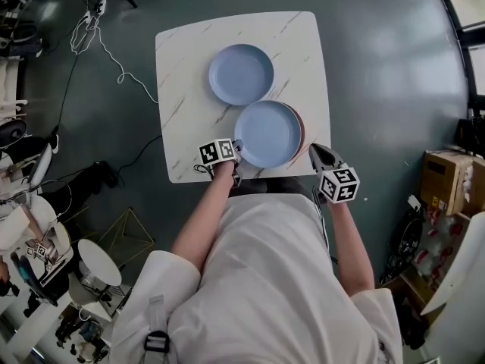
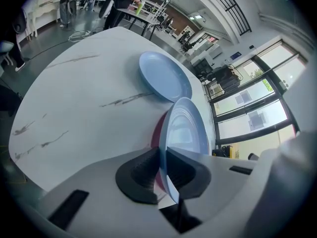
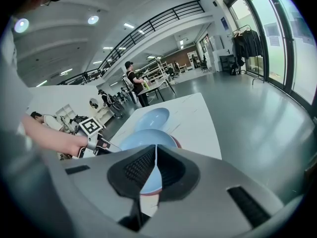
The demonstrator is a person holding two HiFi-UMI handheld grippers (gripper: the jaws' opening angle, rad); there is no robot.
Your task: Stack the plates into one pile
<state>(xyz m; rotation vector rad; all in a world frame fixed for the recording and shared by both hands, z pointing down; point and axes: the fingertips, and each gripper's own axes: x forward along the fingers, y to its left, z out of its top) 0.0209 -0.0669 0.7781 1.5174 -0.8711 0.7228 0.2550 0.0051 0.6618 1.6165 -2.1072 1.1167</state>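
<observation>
I worked in a big open lab hall: grey floor (image 1: 379, 67), loose cables (image 1: 114, 59), cardboard boxes (image 1: 447, 180), mezzanine railing (image 3: 148, 21), tall windows (image 3: 277, 29).

Shine against matt, as I see it.
From here the near blue plate (image 1: 267, 133) and far blue plate (image 1: 241, 73) look smooth and glossy. The worktop (image 1: 186, 67) looks like polished, grey-veined marble. The left gripper (image 2: 162, 162) is matt grey plastic with black ribbed pads (image 2: 141, 175).

White marble-patterned square table top (image 1: 189, 59), grey-green polished floor (image 1: 379, 67), white tangled cable (image 1: 120, 70) lying left of table, brown cardboard boxes (image 1: 447, 177) at right.
</observation>
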